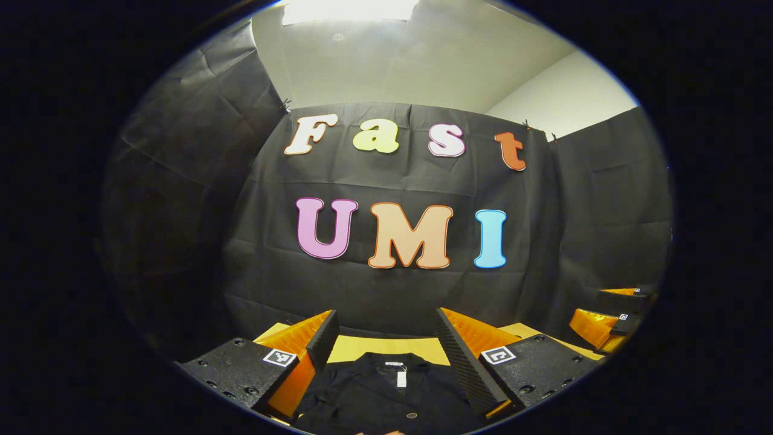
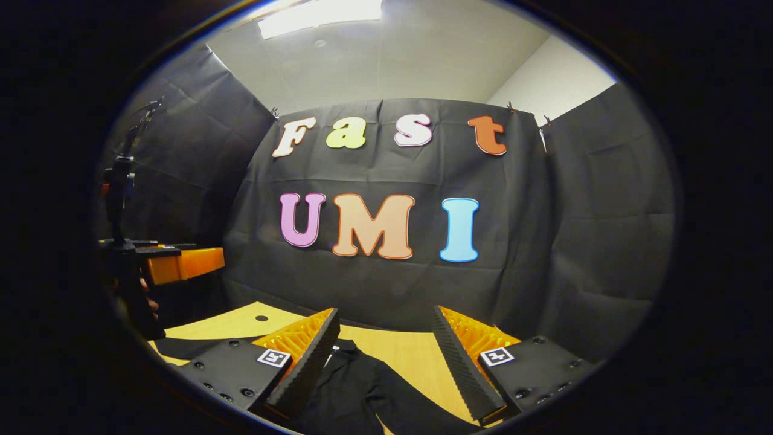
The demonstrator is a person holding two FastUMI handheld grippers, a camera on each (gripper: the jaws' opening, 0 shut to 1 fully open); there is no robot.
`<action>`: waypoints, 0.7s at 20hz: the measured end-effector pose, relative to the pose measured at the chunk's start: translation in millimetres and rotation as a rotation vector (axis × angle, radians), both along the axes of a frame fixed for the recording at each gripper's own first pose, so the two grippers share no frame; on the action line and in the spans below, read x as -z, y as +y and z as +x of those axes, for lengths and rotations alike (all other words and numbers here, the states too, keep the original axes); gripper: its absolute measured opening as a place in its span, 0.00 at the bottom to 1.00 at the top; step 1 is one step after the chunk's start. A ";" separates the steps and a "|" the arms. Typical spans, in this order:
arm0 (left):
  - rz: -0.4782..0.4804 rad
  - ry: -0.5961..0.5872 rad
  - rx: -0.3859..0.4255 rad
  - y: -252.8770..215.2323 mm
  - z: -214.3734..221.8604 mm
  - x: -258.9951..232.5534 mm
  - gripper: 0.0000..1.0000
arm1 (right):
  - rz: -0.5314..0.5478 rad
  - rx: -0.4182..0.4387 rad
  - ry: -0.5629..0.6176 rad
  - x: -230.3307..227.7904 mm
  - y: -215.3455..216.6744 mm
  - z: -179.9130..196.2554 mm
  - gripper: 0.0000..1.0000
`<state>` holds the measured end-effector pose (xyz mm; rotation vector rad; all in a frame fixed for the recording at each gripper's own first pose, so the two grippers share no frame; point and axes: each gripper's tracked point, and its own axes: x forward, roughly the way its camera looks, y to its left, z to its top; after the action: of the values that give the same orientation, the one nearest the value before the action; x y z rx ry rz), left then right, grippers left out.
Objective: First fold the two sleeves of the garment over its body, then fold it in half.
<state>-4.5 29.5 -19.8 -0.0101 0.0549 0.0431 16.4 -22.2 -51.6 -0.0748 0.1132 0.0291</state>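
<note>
below the left gripper (image 1: pixel 386 356), jaws apart, the garment (image 1: pixel 386 393) is lying flat; right gripper (image 2: pixel 386 356), also apart, is hovering over a sleeve (image 2: pixel 386 399)—should pinch its cuff edge.

Ceiling light (image 1: pixel 347 9) blown out at top, booth below dim. Heavy fisheye warp at edges. Center sharp, no blur.

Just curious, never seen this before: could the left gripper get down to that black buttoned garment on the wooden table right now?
Probably yes. The left gripper is open, and the black buttoned garment lies flat on the wooden table below its fingers with nothing between.
</note>
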 end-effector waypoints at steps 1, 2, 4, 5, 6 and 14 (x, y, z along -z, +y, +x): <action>0.002 0.000 -0.002 -0.6 0.1 0.1 0.97 | -0.012 0.007 0.010 3.3 -7.9 0.1 0.99; 0.003 -0.002 -0.004 -1.3 0.2 -0.7 0.97 | -0.025 0.017 0.019 6.5 -17.1 0.8 0.99; 0.006 0.001 -0.010 -2.8 -1.1 0.6 0.97 | -0.040 0.034 0.035 12.8 -33.8 3.2 0.98; 0.008 0.003 -0.014 -2.5 -0.5 2.2 0.97 | -0.042 0.041 0.046 16.7 -41.1 3.3 0.98; 0.010 0.004 -0.017 -2.6 -0.8 2.0 0.97 | -0.041 0.047 0.060 22.4 -48.2 4.7 0.98; 0.023 0.018 -0.049 -5.1 -3.3 5.6 0.97 | -0.143 0.057 0.269 107.5 -112.7 4.0 0.98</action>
<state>-7.8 24.4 -25.4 0.0118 0.0717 0.0929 20.3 -134.9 -159.1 -0.2104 0.3862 -0.0262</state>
